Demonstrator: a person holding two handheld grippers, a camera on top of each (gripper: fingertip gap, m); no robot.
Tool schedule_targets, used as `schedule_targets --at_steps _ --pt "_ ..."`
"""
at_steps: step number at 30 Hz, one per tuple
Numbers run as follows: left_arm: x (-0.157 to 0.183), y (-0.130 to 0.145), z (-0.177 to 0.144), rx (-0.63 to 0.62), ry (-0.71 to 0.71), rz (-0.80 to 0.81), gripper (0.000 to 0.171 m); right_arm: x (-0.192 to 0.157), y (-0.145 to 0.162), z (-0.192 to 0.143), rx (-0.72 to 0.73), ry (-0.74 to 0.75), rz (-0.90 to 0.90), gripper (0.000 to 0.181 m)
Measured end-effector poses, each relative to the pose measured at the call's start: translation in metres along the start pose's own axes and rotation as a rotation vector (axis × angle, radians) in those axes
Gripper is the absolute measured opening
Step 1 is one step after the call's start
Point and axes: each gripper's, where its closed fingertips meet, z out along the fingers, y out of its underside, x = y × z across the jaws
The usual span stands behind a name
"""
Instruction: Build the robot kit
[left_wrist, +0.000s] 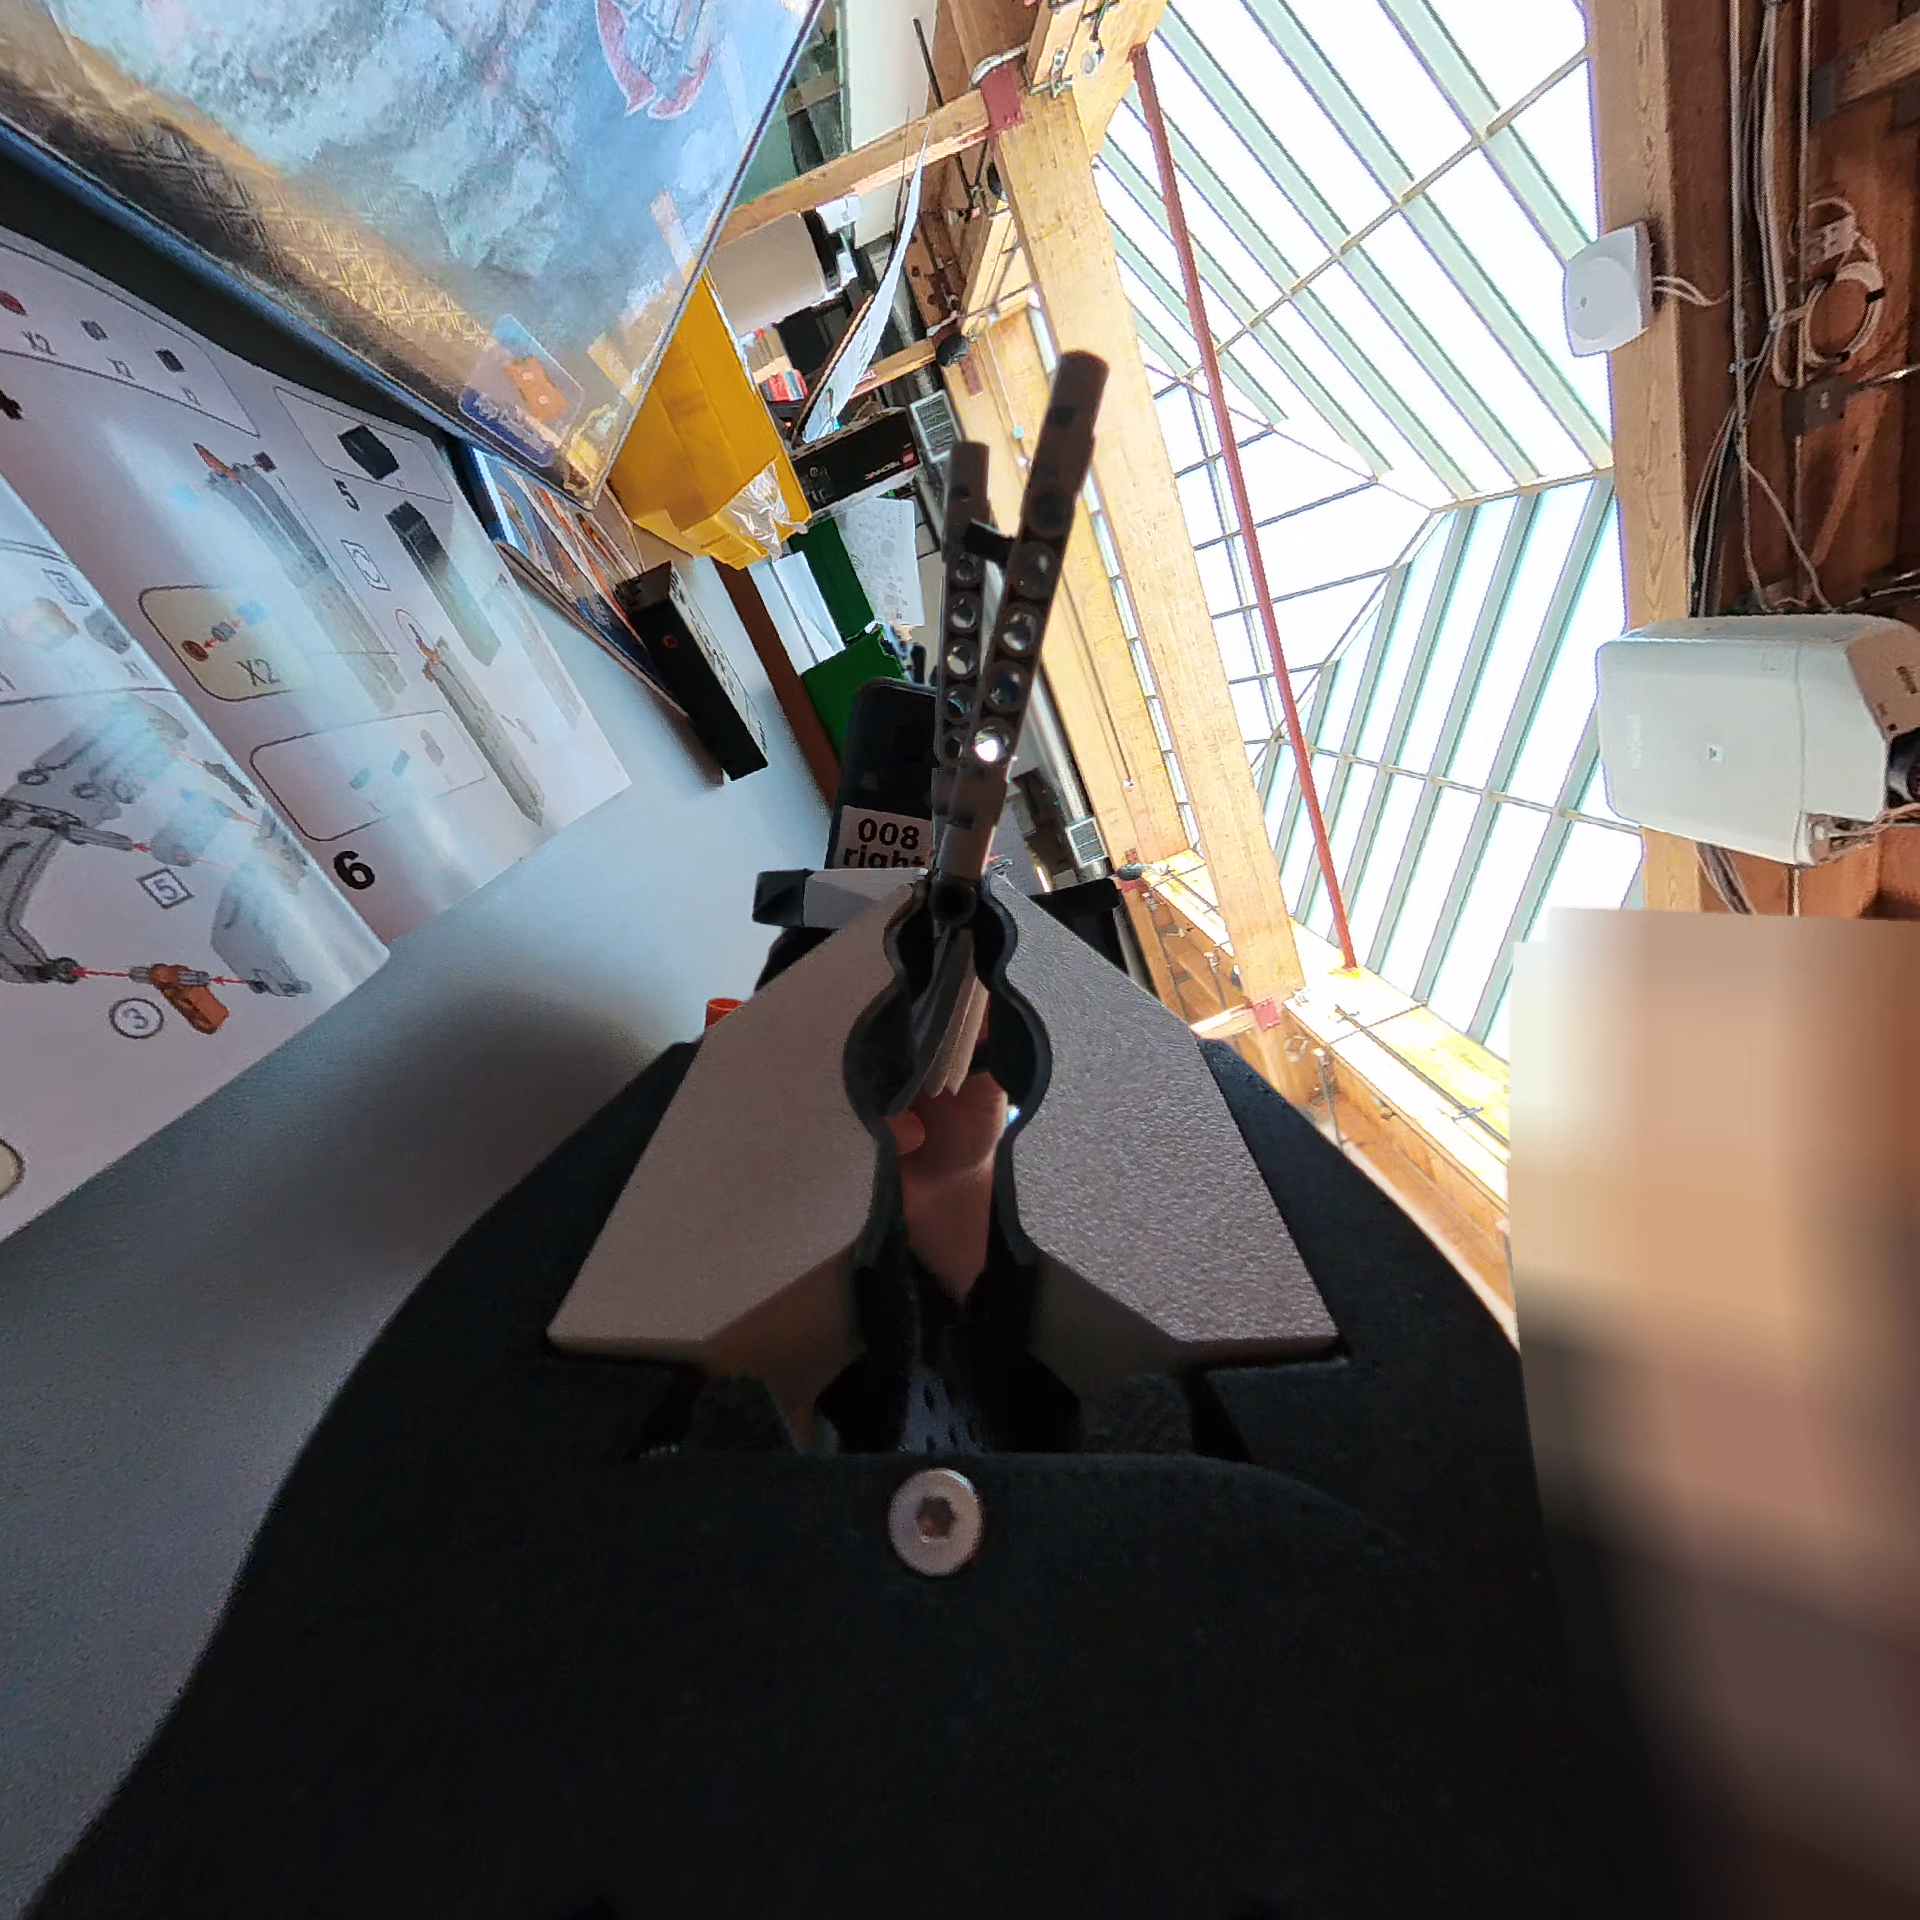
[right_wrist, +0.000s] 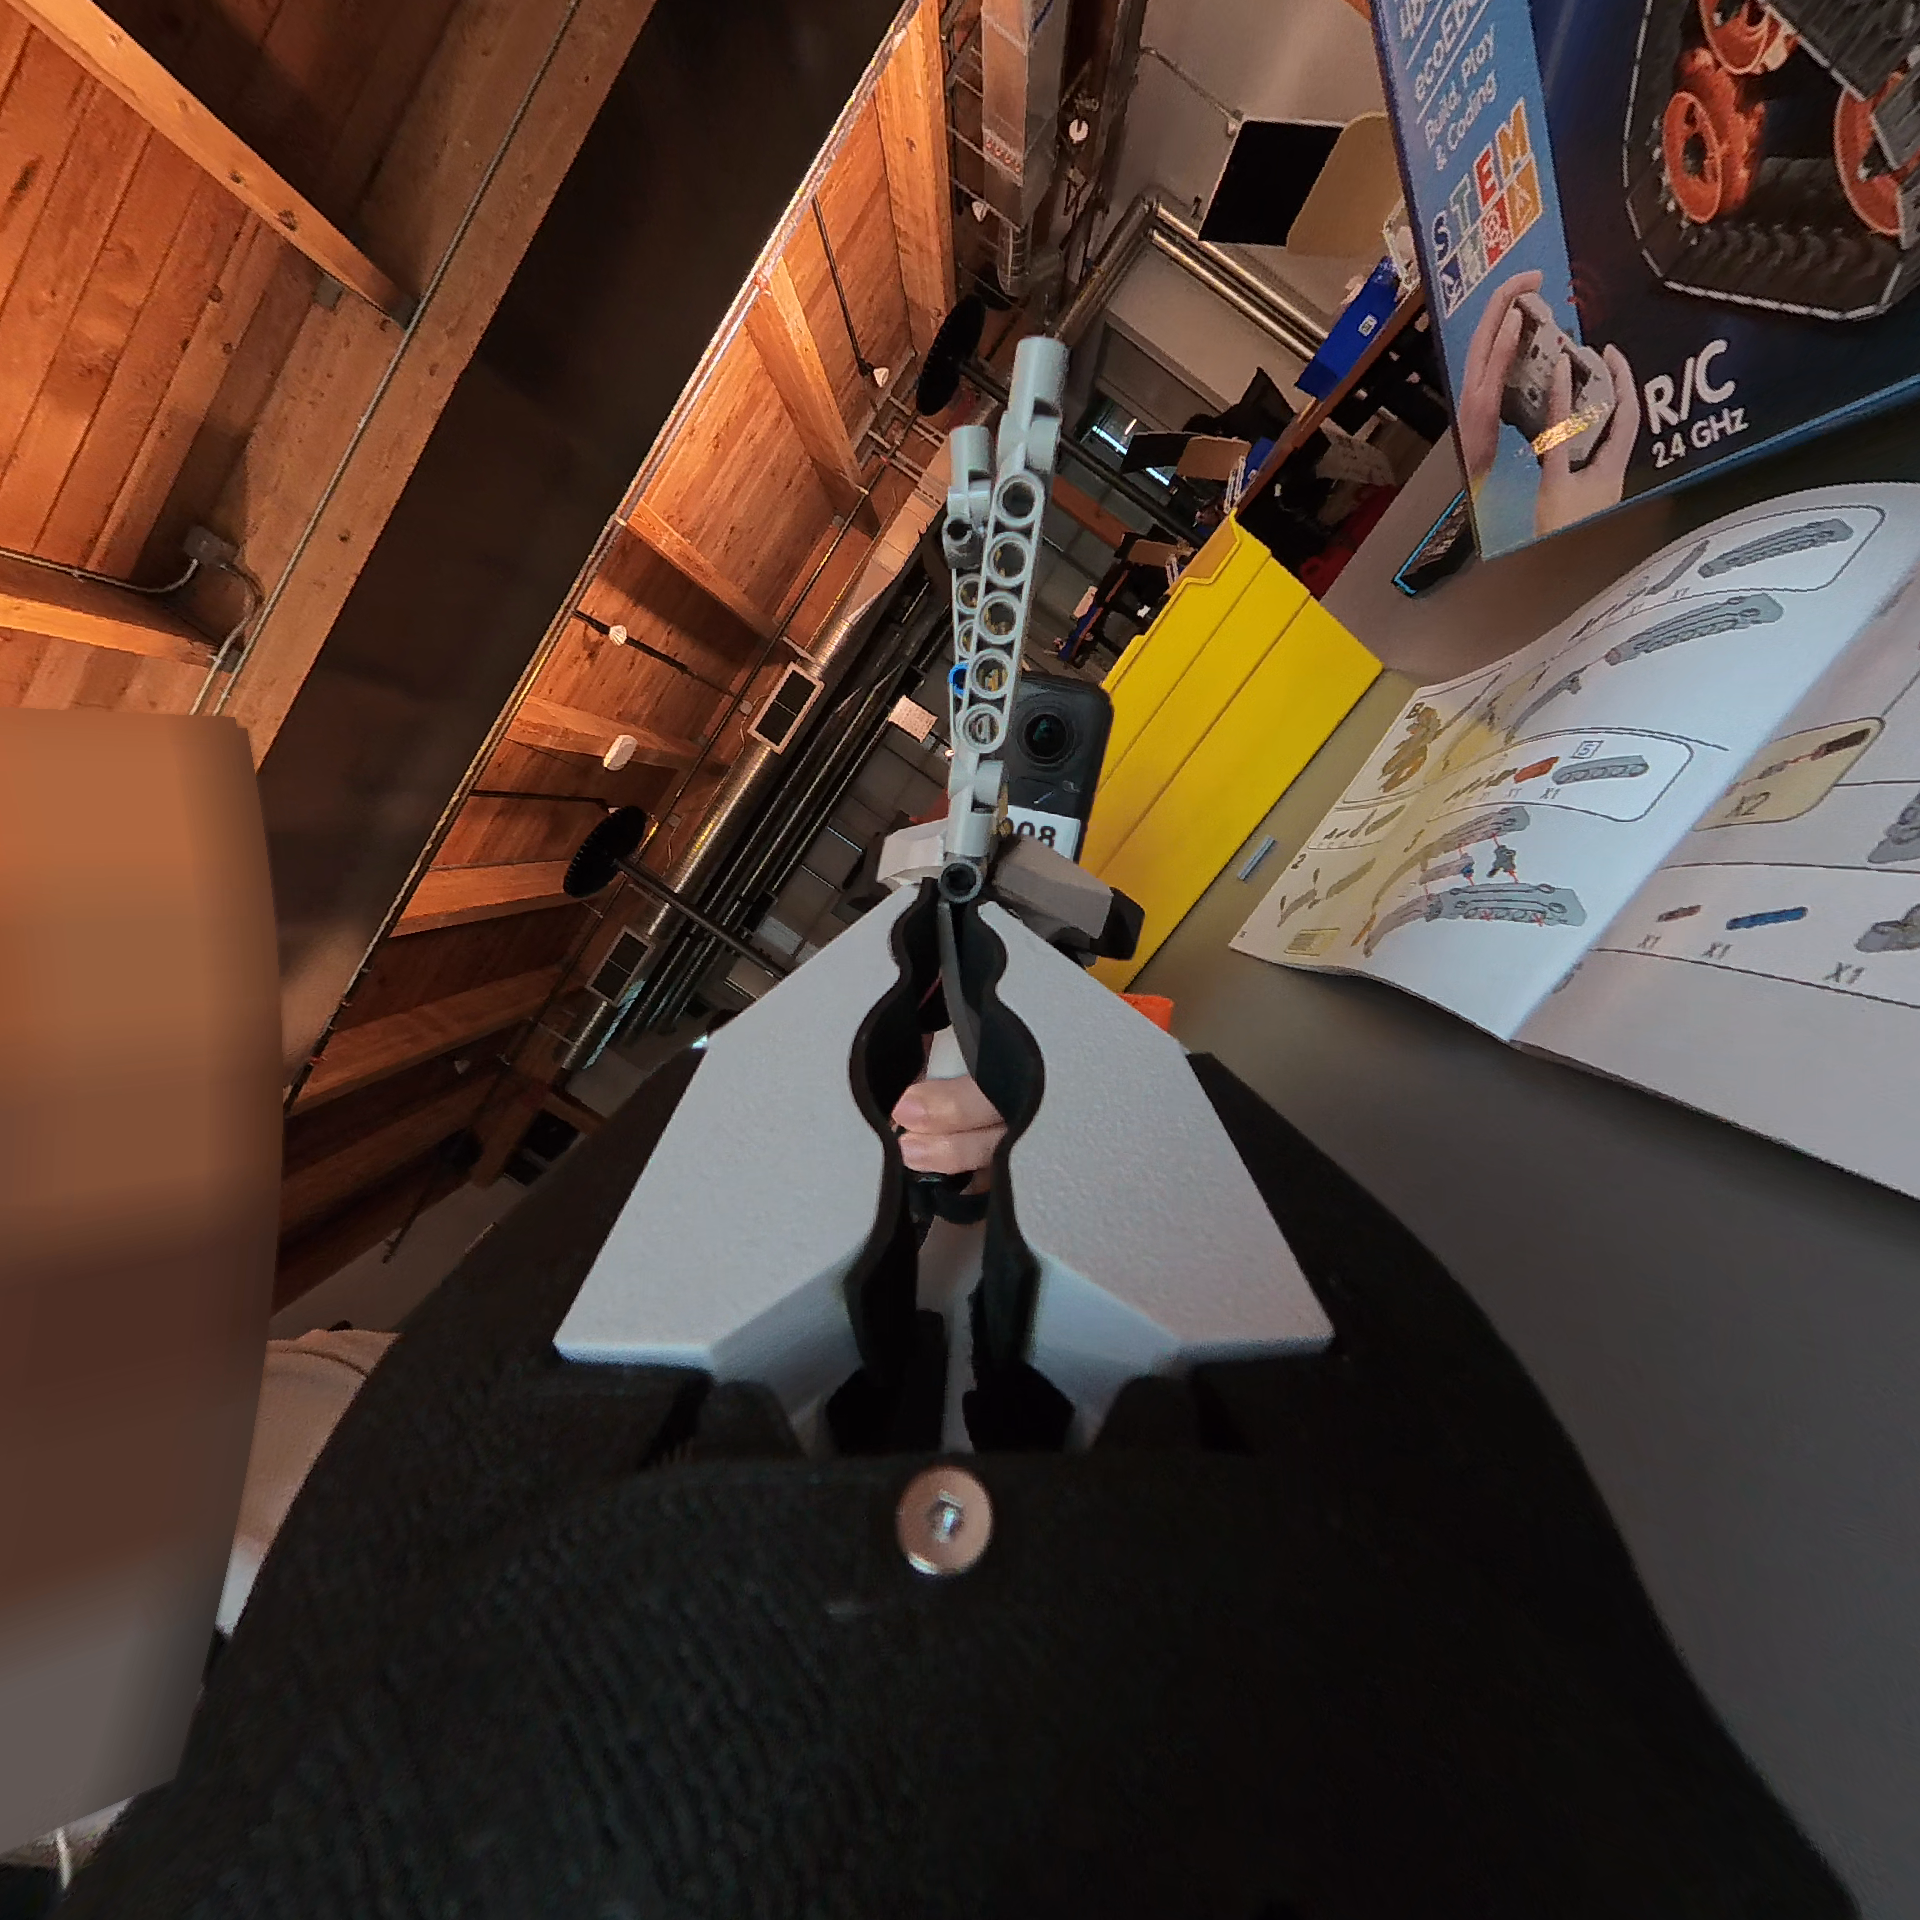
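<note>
A grey assembly of holed beams (left_wrist: 1023, 582) sticks up from the tips of my left gripper (left_wrist: 948, 914), which is shut on its lower end. My right gripper (right_wrist: 956, 894) is shut on the same assembly (right_wrist: 997, 582) from the opposite side. The two grippers face each other tip to tip above the table. The right gripper's grey fingers (left_wrist: 831, 899) and black camera (left_wrist: 883, 748) show behind the beams in the left wrist view. The left gripper's fingers (right_wrist: 1049, 873) and camera (right_wrist: 1049, 738) show in the right wrist view. A hand (left_wrist: 951, 1164) shows through the finger gap.
An open instruction booklet (left_wrist: 260, 675) (right_wrist: 1662, 779) lies on the grey table (right_wrist: 1455, 1143). A large toy box (left_wrist: 416, 187) (right_wrist: 1662, 260) stands behind it. Yellow bins (left_wrist: 707, 436) (right_wrist: 1226, 707), a green bin (left_wrist: 842, 582) and a black box (left_wrist: 696, 675) stand farther off. A small orange piece (right_wrist: 1148, 1006) lies near the tips. Less than 4 cm separates the two grippers' tips.
</note>
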Motion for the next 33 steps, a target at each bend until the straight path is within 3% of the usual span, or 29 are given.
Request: schedule_targets --at_steps 10,20,33 --pt "0.001 -0.003 0.000 0.010 -0.032 0.064 0.005 -0.001 -0.001 0.002 0.005 -0.010 -0.011 0.000" --pt "0.012 -0.006 0.001 0.047 0.030 0.063 0.004 -0.012 -0.006 0.004 0.015 0.003 -0.148 0.002" --pt "0.018 -0.012 -0.001 0.094 0.053 0.105 0.004 -0.019 -0.011 0.009 0.029 -0.006 -0.174 0.004"
